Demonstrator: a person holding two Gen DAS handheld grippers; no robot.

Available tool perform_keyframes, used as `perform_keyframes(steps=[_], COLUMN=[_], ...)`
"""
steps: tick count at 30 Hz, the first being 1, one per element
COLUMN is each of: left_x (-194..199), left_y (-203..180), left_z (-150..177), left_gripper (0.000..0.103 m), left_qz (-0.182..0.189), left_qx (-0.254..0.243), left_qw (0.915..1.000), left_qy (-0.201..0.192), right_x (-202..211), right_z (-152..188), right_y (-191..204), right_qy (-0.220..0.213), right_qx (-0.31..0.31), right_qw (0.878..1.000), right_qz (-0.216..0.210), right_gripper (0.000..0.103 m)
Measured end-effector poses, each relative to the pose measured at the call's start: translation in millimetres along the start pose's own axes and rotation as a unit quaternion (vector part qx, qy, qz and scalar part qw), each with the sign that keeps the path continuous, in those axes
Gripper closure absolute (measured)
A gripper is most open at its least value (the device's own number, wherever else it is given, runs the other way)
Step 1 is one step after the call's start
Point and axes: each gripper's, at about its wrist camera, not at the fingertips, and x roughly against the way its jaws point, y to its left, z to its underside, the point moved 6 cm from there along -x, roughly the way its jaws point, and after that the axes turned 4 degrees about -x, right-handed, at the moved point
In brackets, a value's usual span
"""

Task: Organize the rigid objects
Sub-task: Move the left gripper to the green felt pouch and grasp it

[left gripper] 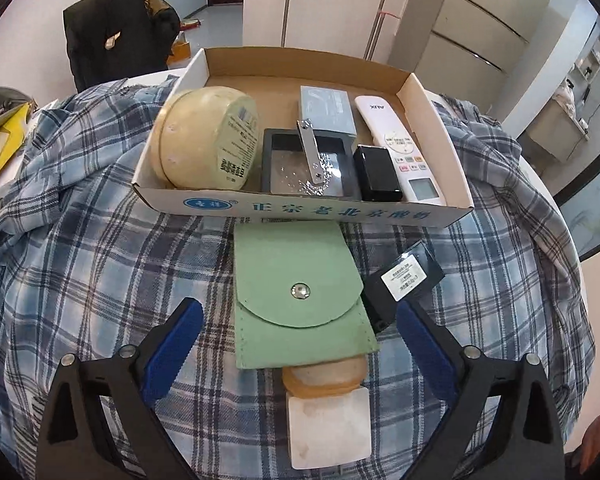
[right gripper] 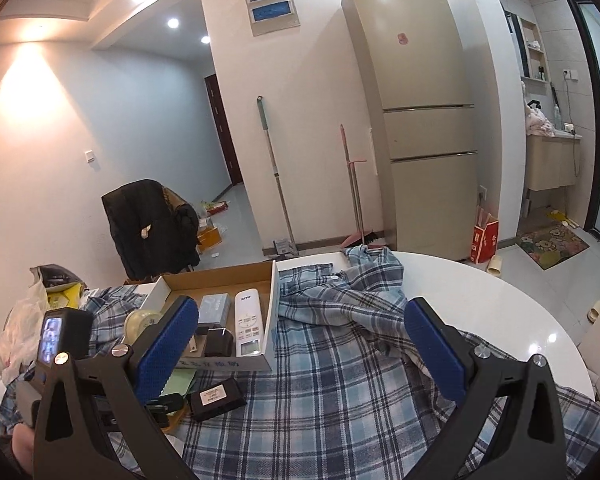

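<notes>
An open cardboard box [left gripper: 428, 92] holds a cream round container [left gripper: 204, 136], a black frame [left gripper: 270, 160] with a nail clipper [left gripper: 310, 152] lying across it, a grey case [left gripper: 328, 110], a white remote [left gripper: 404, 148] and a small black box [left gripper: 376, 172]. In front of it on the plaid cloth lie a green snap pouch [left gripper: 300, 296] and a labelled black box [left gripper: 404, 280]. My left gripper [left gripper: 298, 308] is open, its fingers either side of the pouch's near end without touching it. My right gripper [right gripper: 302, 306] is open over the cloth, right of the cardboard box [right gripper: 270, 320] and the labelled black box [right gripper: 216, 398].
A beige roll and a white block [left gripper: 328, 428] lie under the pouch's near edge. The plaid shirt [right gripper: 340, 400] covers a round white table [right gripper: 500, 320]. Bags and clutter [right gripper: 24, 320] sit at the table's left. A draped chair [right gripper: 148, 228], a fridge [right gripper: 424, 120] and brooms stand behind.
</notes>
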Motion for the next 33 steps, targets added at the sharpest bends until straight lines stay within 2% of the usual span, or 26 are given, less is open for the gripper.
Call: perform_keyframes(steps=[2, 4, 6, 9, 12, 16, 22, 33], left_x=[-2, -6, -12, -17, -15, -6, 19, 40], left_y=[-3, -6, -8, -5, -2, 6, 5, -16], left_z=[0, 0, 0, 0, 0, 0, 3, 73], left_gripper=[0.005, 0.012, 0.014, 0.024, 0.029, 0.030, 0.031, 0.031], left_qz=[-0.002, 0.001, 0.006, 0.003, 0.019, 0.018, 0.028, 0.053], left_qx=[-0.006, -0.012, -0.015, -0.004, 0.002, 0.003, -0.028, -0.093], left_qw=[1.0000, 0.9998, 0.9994, 0.9993, 0.9989, 0.9995, 0.9992, 0.9942], left_qy=[0.004, 0.016, 0.032, 0.038, 0.043, 0.027, 0.001, 0.009], right_x=[-1, -1, -2, -2, -3, -5, -12, -22], right_z=[1, 2, 2, 2, 3, 4, 7, 16], right_y=[0, -1, -2, -3, -3, -3, -6, -4], right_qy=[0.003, 0.004, 0.007, 0.011, 0.012, 0.015, 0.024, 0.045], right_qx=[0.003, 0.003, 0.001, -0.002, 0.000, 0.003, 0.003, 0.011], right_qw=[1.000, 1.000, 1.000, 1.000, 1.000, 1.000, 1.000, 0.999], right_qz=[0.000, 0.002, 0.002, 0.002, 0.001, 0.006, 0.012, 0.018], right_gripper=[0.000, 0.000, 0.000, 0.000, 0.000, 0.000, 0.000, 0.000])
